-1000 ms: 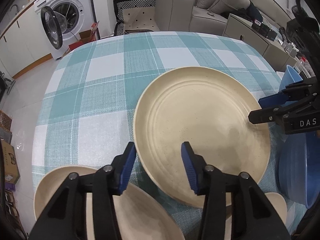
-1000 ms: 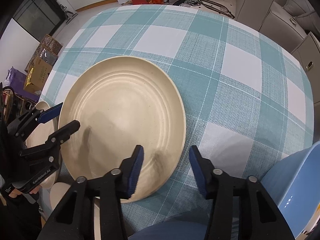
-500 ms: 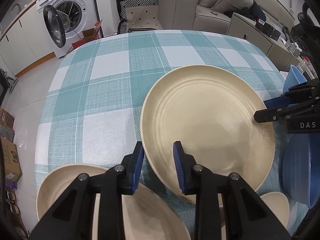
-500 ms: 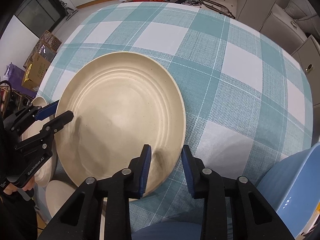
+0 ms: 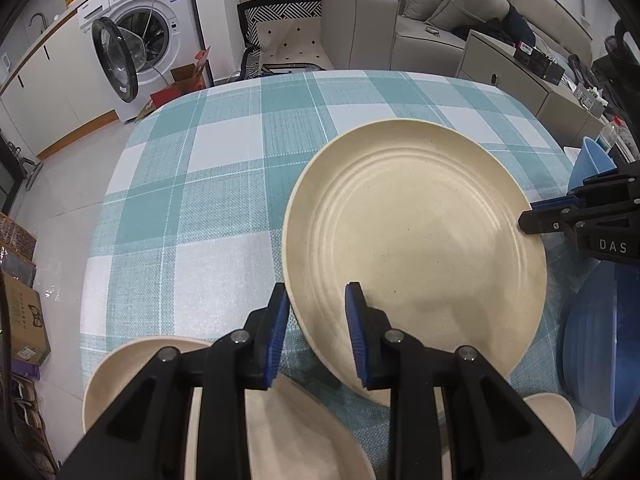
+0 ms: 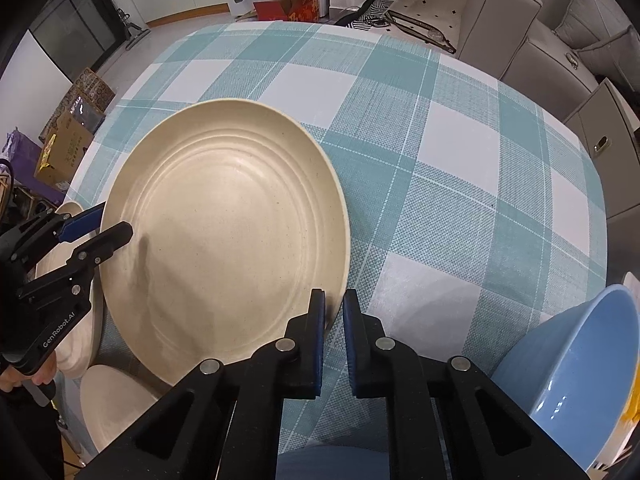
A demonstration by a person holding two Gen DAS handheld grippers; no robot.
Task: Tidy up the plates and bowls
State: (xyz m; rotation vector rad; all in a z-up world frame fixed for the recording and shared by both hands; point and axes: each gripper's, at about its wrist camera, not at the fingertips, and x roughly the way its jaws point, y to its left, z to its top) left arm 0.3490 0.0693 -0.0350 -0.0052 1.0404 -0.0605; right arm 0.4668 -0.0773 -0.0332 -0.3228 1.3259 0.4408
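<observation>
Both our grippers have just closed: the left gripper (image 5: 316, 312) and right gripper (image 6: 334, 316) now clamp opposite rims of the large cream plate (image 5: 416, 248), mid-frame, ready for lifting.

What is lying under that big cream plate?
Under the big cream plate only the checked tablecloth shows around its rim. Whatever lies beneath its middle is covered. Both tongs pinch opposite edges.

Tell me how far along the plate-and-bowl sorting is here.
Done: nothing looks stacked yet; the smaller cream dishes and the blue bowl sit apart. In hand: the fingers of the left gripper and right gripper pinch opposite rims of the large cream plate, which seems to rest on the tablecloth. Left: lifting it and grouping everything.
</observation>
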